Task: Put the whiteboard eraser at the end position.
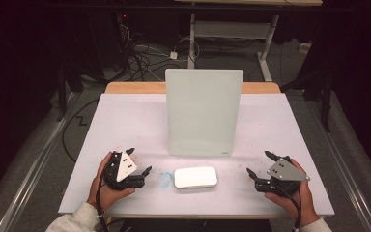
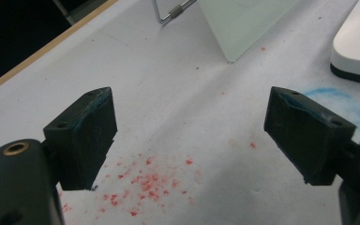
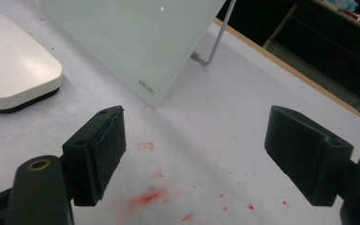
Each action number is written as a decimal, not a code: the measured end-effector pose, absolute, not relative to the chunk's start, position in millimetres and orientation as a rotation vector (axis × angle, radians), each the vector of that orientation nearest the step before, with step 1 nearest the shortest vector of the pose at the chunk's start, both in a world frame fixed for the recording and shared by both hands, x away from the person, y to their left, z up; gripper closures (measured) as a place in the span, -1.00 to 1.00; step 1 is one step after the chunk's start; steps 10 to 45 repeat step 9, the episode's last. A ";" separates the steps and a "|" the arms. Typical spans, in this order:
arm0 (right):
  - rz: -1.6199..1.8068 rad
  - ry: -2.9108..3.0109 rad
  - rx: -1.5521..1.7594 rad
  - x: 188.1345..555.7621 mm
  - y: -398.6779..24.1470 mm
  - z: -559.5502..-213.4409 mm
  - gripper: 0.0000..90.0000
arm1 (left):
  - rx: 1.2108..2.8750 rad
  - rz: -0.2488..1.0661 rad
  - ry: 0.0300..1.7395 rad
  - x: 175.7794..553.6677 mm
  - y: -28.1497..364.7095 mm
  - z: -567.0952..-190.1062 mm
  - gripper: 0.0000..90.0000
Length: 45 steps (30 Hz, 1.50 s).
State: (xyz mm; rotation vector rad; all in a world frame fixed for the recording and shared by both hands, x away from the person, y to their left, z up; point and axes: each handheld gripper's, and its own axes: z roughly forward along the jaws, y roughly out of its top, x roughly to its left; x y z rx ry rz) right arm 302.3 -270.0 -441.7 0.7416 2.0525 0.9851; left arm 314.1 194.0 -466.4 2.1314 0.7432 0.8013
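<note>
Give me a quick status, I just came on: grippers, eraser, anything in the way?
Left gripper open, right gripper open, both empty. Eraser flat on the table between them, untouched. Board stands behind; nothing blocking.

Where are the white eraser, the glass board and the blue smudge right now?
white eraser (image 1: 195, 177), high view, middle of its top face.
glass board (image 1: 203, 112), high view, centre of its pale front pane.
blue smudge (image 1: 164, 179), high view, on the table just left of the eraser.
</note>
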 end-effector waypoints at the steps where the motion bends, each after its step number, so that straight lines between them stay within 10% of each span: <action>1: 0.984 2.052 0.741 302.6 -269.7 -441.9 -0.53 | 2.133 0.798 0.741 314.1 194.5 -466.4 -0.63; 45: 0.952 2.079 0.733 304.6 -268.1 -446.4 -0.52 | 2.142 0.804 0.750 317.8 193.1 -468.4 -0.63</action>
